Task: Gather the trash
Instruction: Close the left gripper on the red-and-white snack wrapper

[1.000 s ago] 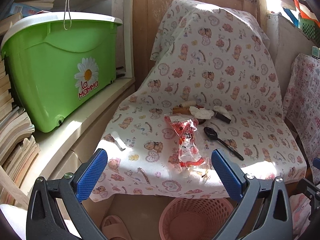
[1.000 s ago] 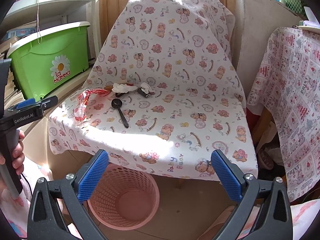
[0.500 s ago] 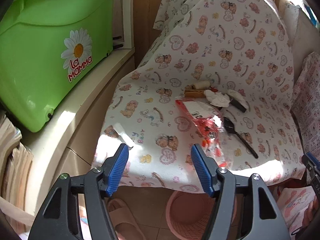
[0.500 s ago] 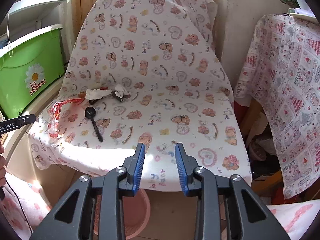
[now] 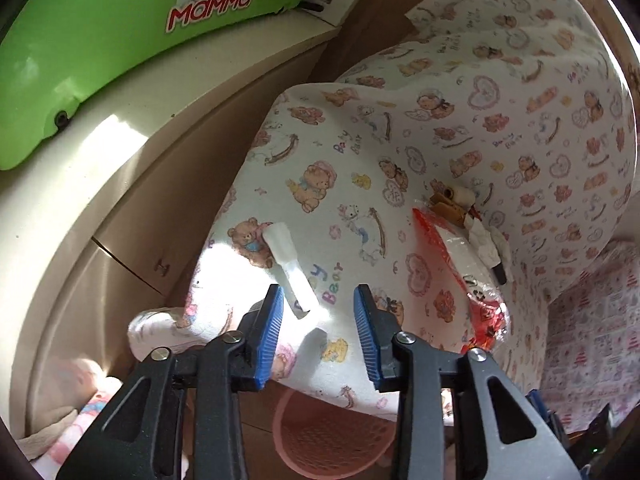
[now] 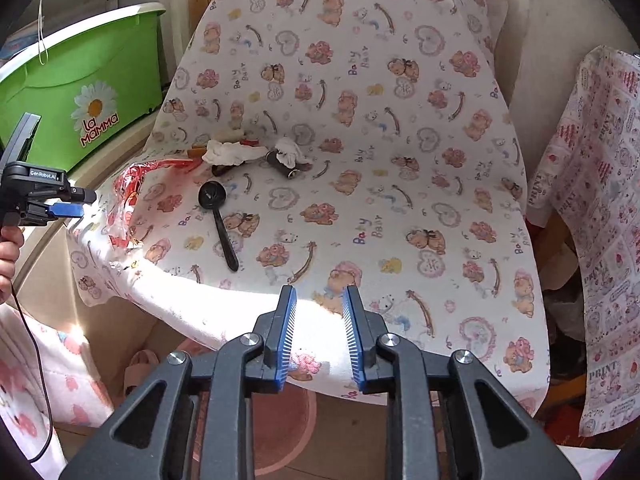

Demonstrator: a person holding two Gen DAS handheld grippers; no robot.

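A chair draped in a teddy-bear print cloth (image 6: 400, 200) holds the trash. A white wrapper strip (image 5: 289, 268) lies near the seat's left front corner, just beyond my left gripper (image 5: 318, 312), which is partly open and empty. A red and clear plastic bag (image 5: 464, 272) lies to the right, also in the right wrist view (image 6: 128, 200). Crumpled white tissues (image 6: 230, 151), a small dark roll (image 6: 286, 164) and a black plastic spoon (image 6: 220, 220) lie mid-seat. My right gripper (image 6: 319, 316) is narrowly open, empty, at the seat's front edge.
A pink mesh waste basket (image 5: 332, 436) stands on the floor under the seat's front edge. A green "La Mamma" tub (image 6: 80, 92) sits on a cream ledge at left. A second print cloth (image 6: 592, 220) hangs at the right.
Both grippers have narrowed from wide open. The left one moved in low toward the seat's left front corner and the white strip. The right one moved closer to the seat's front edge.
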